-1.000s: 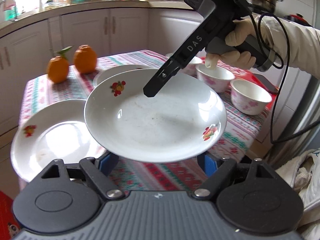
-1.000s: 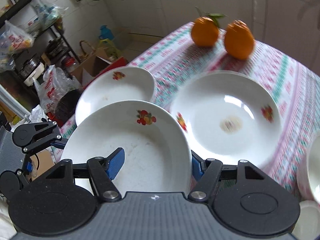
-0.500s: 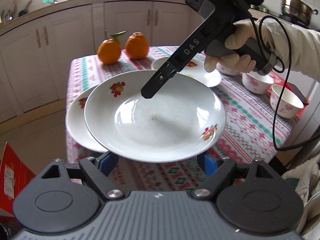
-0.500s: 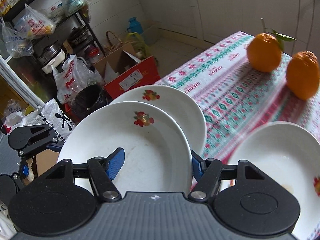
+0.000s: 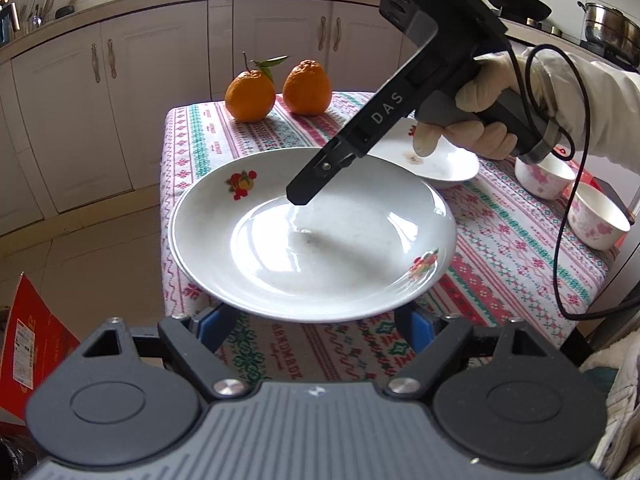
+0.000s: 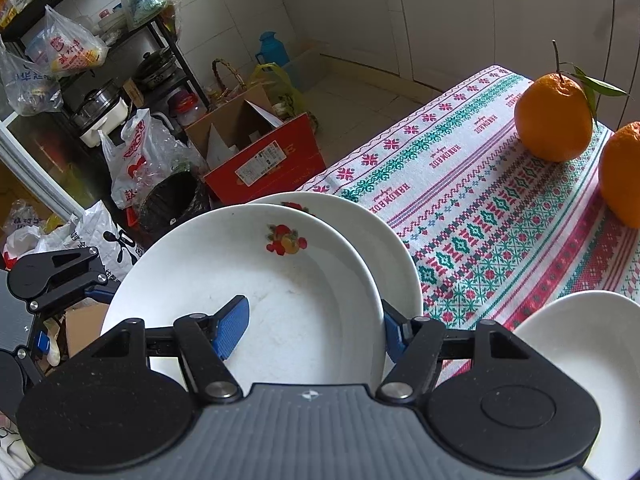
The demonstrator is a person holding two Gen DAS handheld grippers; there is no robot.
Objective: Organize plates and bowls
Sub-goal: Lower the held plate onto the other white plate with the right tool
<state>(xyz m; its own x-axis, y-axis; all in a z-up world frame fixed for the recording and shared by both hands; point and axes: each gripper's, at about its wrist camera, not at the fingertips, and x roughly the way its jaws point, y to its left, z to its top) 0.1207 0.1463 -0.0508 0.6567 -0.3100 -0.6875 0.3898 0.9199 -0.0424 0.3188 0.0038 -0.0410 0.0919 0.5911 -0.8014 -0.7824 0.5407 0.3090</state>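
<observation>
1. A table [image 5: 500, 240] covered with a patterned cloth is seen in both wrist views.
2. A white plate [image 5: 312, 236] with fruit prints is held above a second plate [image 6: 384, 236] that lies at the table's corner; the lower plate is almost wholly covered in the left view and only its far rim is shown in the right.
3. The upper plate's rim is pinched by the right gripper [image 6: 312, 324], partly closed: one blue pad is laid on the inside of the plate, the other is hidden behind the rim.
4. The left gripper [image 5: 316, 320] is held fairly wide; its blue pads are seen under the plate's near edge, and whether they press on it cannot be told.
5. A third plate [image 5: 448, 160] is set further back, beside two small bowls [image 5: 596, 216].
6. Two oranges [image 5: 280, 90] stand near the far edge.
</observation>
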